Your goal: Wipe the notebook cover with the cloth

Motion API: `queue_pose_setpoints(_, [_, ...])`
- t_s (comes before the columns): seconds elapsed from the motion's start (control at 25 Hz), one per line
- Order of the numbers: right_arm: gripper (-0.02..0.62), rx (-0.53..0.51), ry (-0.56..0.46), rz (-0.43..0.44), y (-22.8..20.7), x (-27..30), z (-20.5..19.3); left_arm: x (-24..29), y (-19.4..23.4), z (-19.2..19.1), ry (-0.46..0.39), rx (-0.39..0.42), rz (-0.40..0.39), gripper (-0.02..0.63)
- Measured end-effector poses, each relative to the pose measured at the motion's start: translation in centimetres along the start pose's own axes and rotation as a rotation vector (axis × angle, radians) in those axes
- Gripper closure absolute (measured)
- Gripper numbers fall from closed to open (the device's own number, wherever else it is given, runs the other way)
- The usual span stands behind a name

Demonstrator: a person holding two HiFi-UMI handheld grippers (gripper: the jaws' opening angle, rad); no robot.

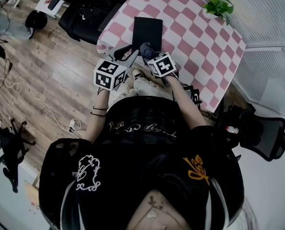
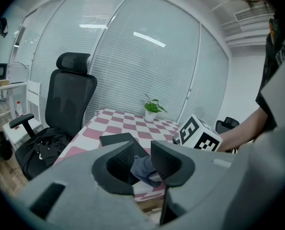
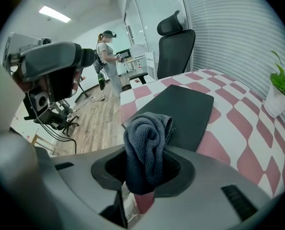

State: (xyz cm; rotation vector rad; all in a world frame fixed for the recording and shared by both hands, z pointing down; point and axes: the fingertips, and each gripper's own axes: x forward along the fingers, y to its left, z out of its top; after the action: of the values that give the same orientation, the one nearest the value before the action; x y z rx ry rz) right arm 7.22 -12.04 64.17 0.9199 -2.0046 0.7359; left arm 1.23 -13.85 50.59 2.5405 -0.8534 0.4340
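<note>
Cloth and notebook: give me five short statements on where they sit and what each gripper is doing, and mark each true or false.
1. The right gripper is shut on the cloth. True.
2. The notebook lies flat on the checked table. True.
3. The left gripper holds the notebook. False: its jaws stand apart and grip nothing.
4. The cloth is spread flat over the notebook. False: it sits bunched in the right gripper.
5. The potted plant stands on the notebook. False: it stands at a far corner of the table, apart from the notebook.
</note>
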Motion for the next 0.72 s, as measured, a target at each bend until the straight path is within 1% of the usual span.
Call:
queue_pose_setpoints(0.08, [0.483,0.028,-0.006,0.009,-0.1,-0.2,0.0,0.1,-0.2,0.0,0.005,0.006,-0.006,0.487])
queue_pose_setpoints(0.2, [0.483,0.072,-0.058,0.018,-0.8,-1.3,0.9,0.4,-0.4,0.2,0.008,0.015,-0.018,0.488])
queue_pose_setpoints(0.28, [0.483,0.083,-0.087,0.015,-1.7,-1.9,1.7,0.5,-0.3,0.3,0.008,0.015,-0.019,0.487])
queue_pose_setpoints(0.56, [0.483,0.122,-0.134,-0.029,-7.5,-2.8,4.6,1.3,0.5,0.5,0.018,0.007,-0.015,0.487])
queue_pose_setpoints(0.72, [0.483,0.107,-0.111,-0.085,-11.1,-2.5,5.9,1.7,0.8,0.8,0.019,0.009,-0.015,0.486])
